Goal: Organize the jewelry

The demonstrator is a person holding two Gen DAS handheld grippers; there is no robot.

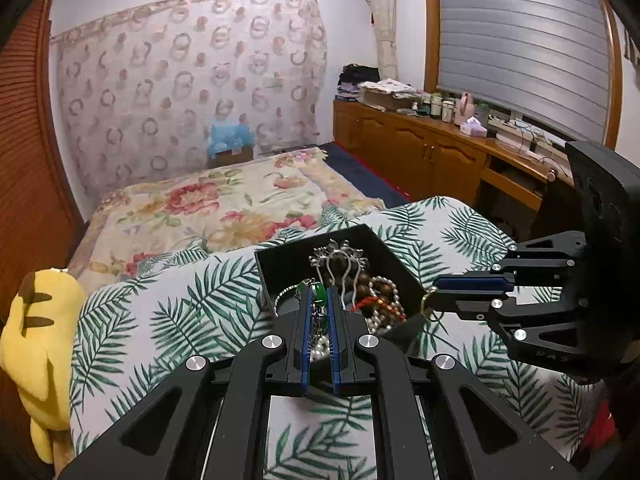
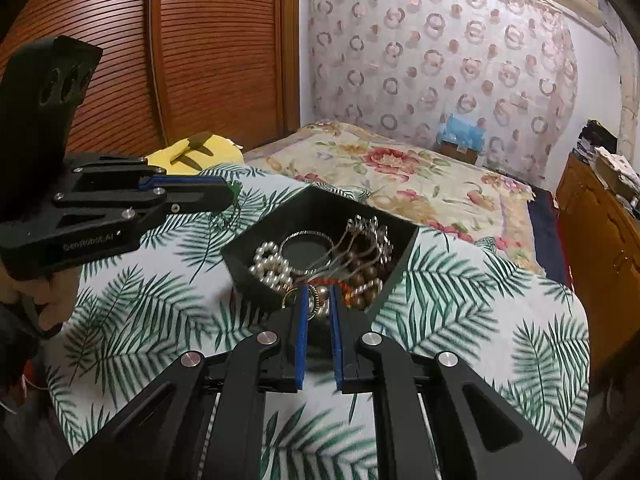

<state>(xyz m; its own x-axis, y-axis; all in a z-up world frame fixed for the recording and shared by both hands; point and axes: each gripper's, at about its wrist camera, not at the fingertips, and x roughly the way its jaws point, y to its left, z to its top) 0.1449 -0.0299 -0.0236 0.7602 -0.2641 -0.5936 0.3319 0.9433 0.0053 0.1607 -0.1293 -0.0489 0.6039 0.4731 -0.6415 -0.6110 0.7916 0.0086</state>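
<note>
A black open box (image 1: 384,254) (image 2: 404,248) sits on a table with a palm-leaf cloth. It holds pearl strands (image 2: 272,268), brown wooden beads (image 1: 356,280) (image 2: 366,276), a silver hairpin (image 1: 338,258) and a red cord (image 1: 378,304). My left gripper (image 1: 319,292) is shut on a green jade pendant (image 1: 319,293) on a thin chain, above the box's near edge; in the right wrist view (image 2: 232,190) it is left of the box. My right gripper (image 2: 319,294) is shut on a gold ring (image 1: 429,304) (image 2: 320,300) beside the box's right side.
The palm-leaf cloth (image 1: 180,320) covers the table. A yellow plush toy (image 1: 36,336) sits at its left edge. A bed with a floral cover (image 1: 224,200) lies behind. A wooden cabinet (image 1: 420,148) with bottles runs along the right wall.
</note>
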